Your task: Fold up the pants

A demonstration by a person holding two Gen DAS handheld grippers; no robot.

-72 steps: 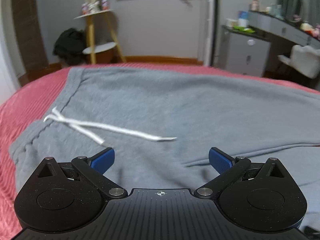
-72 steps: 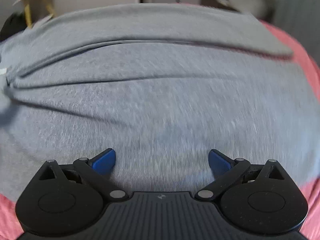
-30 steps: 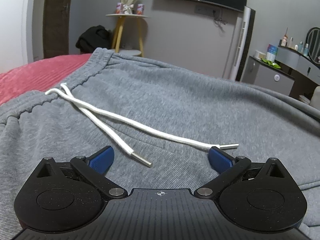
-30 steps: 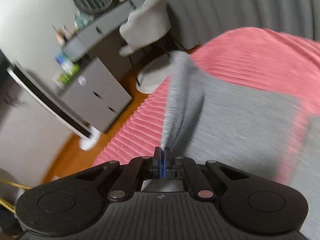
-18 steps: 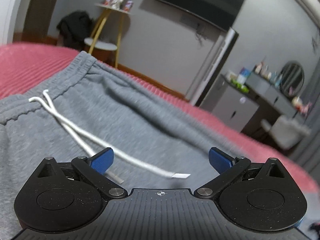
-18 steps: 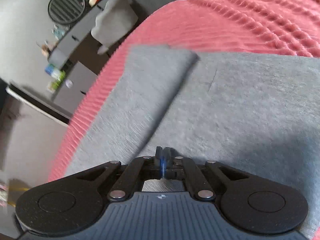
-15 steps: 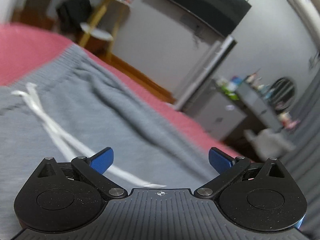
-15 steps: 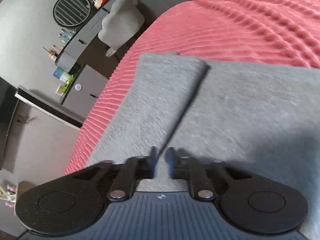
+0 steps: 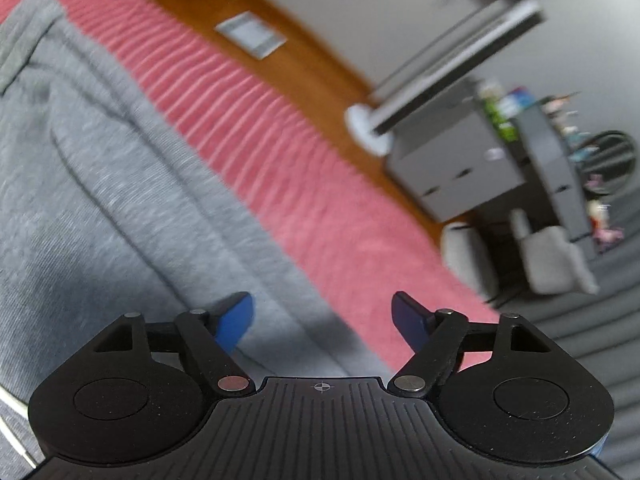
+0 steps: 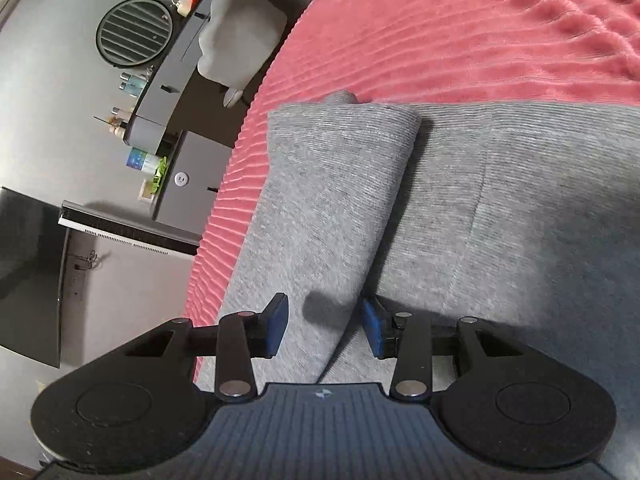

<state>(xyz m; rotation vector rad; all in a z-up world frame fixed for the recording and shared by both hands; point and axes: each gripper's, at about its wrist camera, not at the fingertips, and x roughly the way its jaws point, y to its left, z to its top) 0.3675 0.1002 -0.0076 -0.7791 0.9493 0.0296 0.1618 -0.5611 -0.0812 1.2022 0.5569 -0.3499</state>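
Right wrist view: right tongs (image 10: 323, 330) partway apart and opening, blue pads clear of the folded leg of the grey pants (image 10: 328, 208) lying between them on the pink bed (image 10: 480, 40). Left wrist view, blurred: left tongs (image 9: 322, 320) wide but closing over the pants (image 9: 100, 200) edge, gripping nothing.

Grey pants (image 10: 500, 200) lie spread on the bed's ribbed pink bedspread (image 10: 480, 40).
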